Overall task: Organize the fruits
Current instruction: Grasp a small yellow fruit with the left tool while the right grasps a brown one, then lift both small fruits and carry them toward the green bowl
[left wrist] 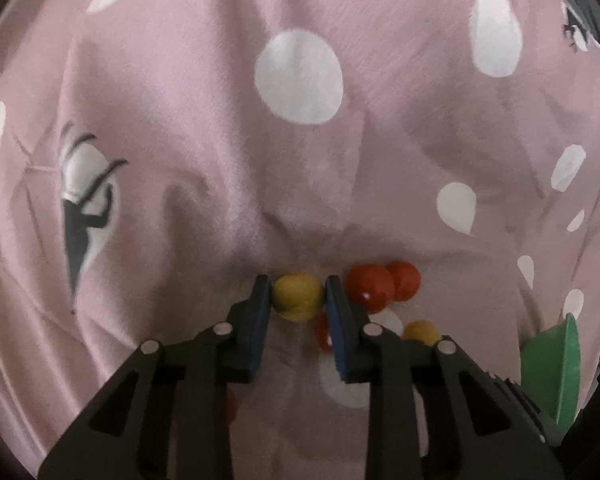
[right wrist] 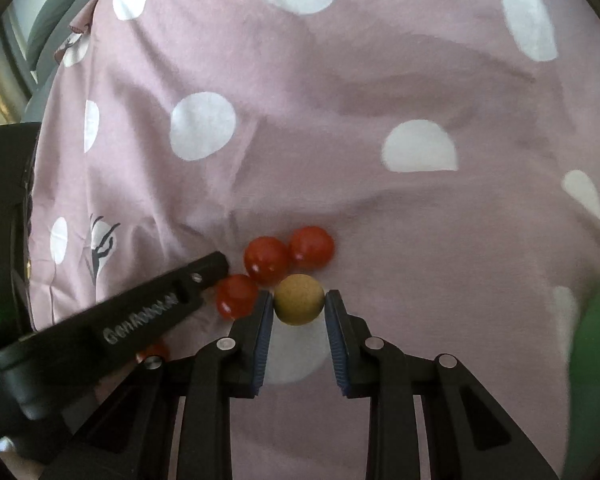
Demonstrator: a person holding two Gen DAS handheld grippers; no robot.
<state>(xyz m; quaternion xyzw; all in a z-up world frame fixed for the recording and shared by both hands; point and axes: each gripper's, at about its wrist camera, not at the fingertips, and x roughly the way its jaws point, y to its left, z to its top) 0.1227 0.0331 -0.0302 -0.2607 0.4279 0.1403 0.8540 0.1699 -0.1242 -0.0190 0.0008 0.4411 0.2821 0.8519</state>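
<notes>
Small round fruits lie on a pink polka-dot cloth [left wrist: 204, 128]. My left gripper [left wrist: 298, 294] is shut on a yellow fruit [left wrist: 298, 296]. Two red fruits [left wrist: 370, 286] sit just right of it, another red one [left wrist: 322, 330] lies behind the right finger, and a second yellow fruit [left wrist: 422, 332] lies further right. My right gripper [right wrist: 299, 300] is shut on a yellow fruit [right wrist: 299, 299]. Three red fruits [right wrist: 266, 260] cluster just beyond and left of it. The left gripper's finger [right wrist: 148, 308] reaches in from the left.
A green bowl [left wrist: 556, 364] stands at the right edge of the left wrist view and blurs at the right edge of the right wrist view [right wrist: 596, 352]. The cloth [right wrist: 340, 100] is wrinkled. Grey bedding [right wrist: 60, 20] lies at the far left.
</notes>
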